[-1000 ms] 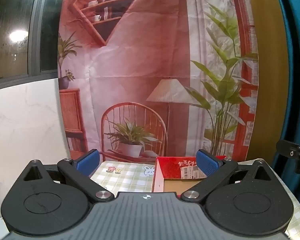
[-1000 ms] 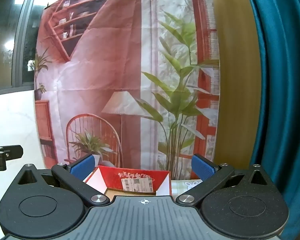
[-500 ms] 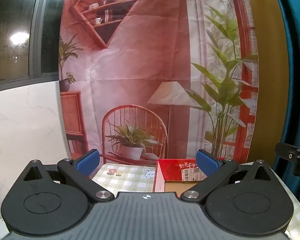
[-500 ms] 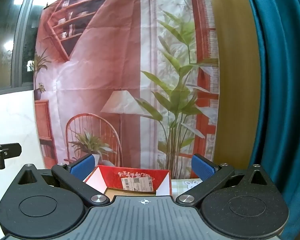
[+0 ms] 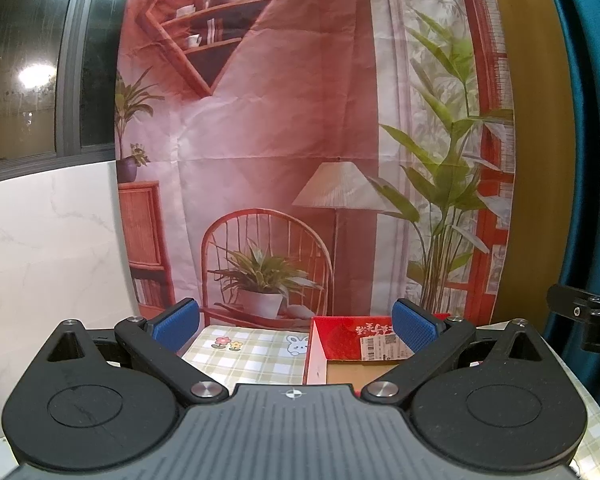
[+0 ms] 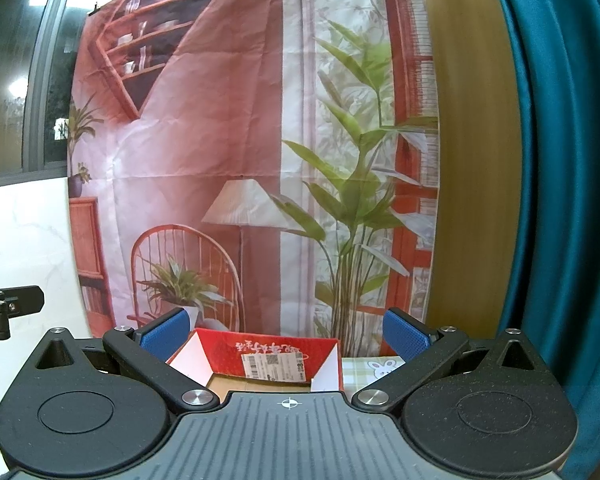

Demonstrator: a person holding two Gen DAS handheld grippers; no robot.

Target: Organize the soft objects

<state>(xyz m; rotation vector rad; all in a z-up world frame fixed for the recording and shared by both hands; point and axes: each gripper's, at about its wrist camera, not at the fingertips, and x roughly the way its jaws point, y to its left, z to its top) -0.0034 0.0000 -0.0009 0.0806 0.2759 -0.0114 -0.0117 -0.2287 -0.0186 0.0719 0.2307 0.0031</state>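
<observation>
- The left gripper [image 5: 295, 322] is spread wide, and it holds nothing.
- The right gripper [image 6: 285, 332] is spread wide too, and it is empty as well.
- A red box [image 6: 276, 354] sits right in front of the right gripper, between its blue fingers [image 6: 165, 334]. The box is open on top.
- From the left gripper, the same red box [image 5: 340, 338] is ahead and a bit to the right.
- The box rests on a checked cloth [image 5: 248, 354] with a little bunny on it.
- No soft toys or cloths show in either view. They may lie lower down, hidden under the grippers, but I cannot tell.
- I think the job is only starting, since both grippers are empty.
- Next, a gripper needs to tip down, find a soft thing, and close gently on it. Then it can carry it to the box.
</observation>
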